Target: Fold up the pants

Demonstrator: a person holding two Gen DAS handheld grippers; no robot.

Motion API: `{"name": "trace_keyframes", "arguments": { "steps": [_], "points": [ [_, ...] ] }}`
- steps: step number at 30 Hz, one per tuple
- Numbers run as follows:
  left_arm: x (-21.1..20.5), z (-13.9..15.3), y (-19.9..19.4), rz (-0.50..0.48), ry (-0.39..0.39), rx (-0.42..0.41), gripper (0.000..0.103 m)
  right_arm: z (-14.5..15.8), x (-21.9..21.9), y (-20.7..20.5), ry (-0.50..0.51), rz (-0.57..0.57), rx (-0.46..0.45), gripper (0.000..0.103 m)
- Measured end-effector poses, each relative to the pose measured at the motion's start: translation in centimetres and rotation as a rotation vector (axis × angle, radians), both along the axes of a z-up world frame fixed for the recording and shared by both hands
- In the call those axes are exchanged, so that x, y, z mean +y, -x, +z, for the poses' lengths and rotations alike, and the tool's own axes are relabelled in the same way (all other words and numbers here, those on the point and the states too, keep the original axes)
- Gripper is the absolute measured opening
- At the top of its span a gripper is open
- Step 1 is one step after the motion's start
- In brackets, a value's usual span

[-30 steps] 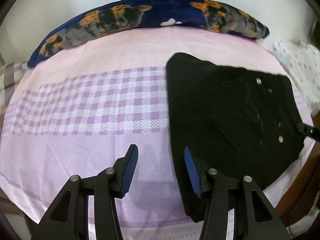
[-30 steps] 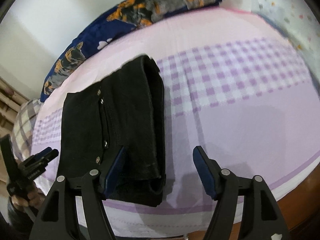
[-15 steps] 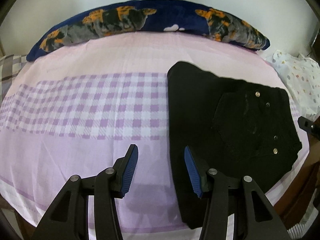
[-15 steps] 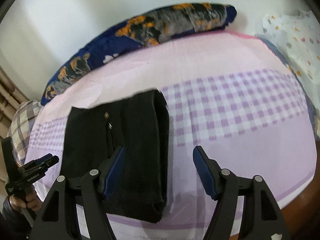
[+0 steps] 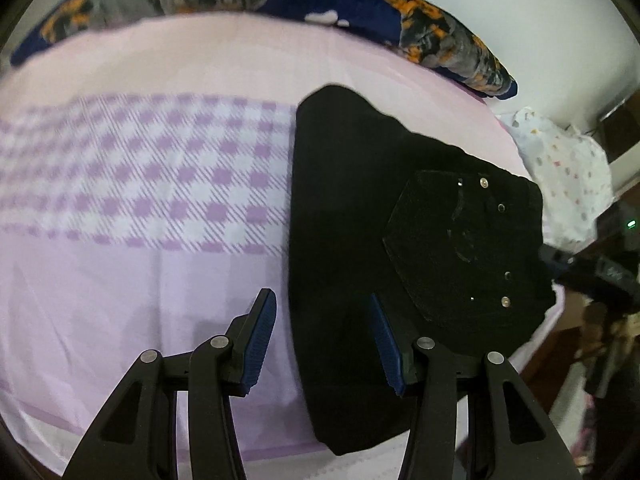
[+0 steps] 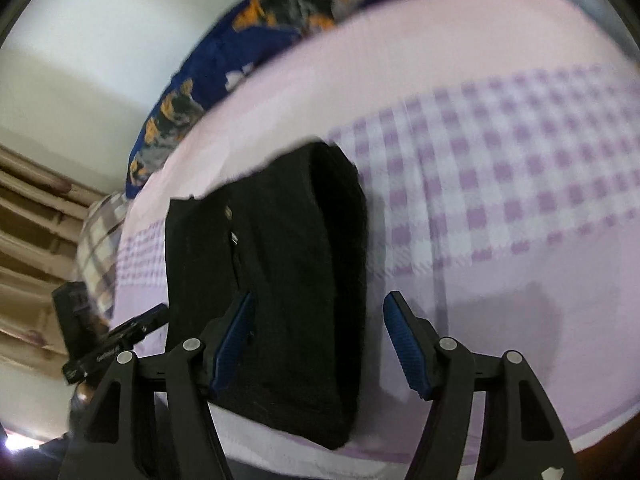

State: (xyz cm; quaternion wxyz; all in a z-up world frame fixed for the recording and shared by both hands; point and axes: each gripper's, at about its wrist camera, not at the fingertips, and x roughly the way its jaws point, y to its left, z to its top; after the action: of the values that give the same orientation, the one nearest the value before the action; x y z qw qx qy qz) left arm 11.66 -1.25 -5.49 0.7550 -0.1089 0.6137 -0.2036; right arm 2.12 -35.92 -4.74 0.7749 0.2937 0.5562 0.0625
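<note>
Black denim pants (image 5: pixel 352 240), folded into a thick rectangular bundle, lie on the bed near its front edge, with a back pocket and small metal rivets facing up on the waist half. In the right wrist view the same bundle (image 6: pixel 280 280) shows its rounded fold on the side toward the checked band. Under it spreads a pink bed sheet (image 5: pixel 140 280) crossed by a purple and white gingham stripe. The left hand-held gripper (image 5: pixel 324 340) hangs above the bundle's near left edge, its blue-padded jaws spread and clear of the cloth. The right hand-held gripper (image 6: pixel 316 344) hovers over the bundle's near end, jaws likewise spread, pinching nothing. Farther back, a long navy pillow with orange and grey print (image 5: pixel 440 40) lies along the white wall. A white spotted cloth (image 5: pixel 568 176) sits beside the bed.
</note>
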Motion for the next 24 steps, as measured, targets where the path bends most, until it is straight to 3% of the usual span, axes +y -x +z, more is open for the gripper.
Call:
{"name": "trace_keyframes", "arguments": {
  "steps": [4,11,20,24],
  "points": [
    [0.2,-0.9,-0.5,0.012,0.034,0.059,0.05,-1.5,-0.5,0.0,-0.053,0.037,0.039,0.065],
    [-0.1,-1.2,-1.8,-0.003,0.112,0.077,0.055,-2.5,0.1,-1.3,-0.169,0.141,0.03,0.065],
    [-0.3,-2.4,-4.0,0.001,0.328,0.141,0.065,-3.6,1.0,-4.0,-0.311,0.192,0.022,0.065],
    [-0.7,-2.3,-3.9,-0.014,0.316,0.122,0.062,-4.1,1.0,-4.4,-0.37,0.161,0.033,0.063]
  ]
}}
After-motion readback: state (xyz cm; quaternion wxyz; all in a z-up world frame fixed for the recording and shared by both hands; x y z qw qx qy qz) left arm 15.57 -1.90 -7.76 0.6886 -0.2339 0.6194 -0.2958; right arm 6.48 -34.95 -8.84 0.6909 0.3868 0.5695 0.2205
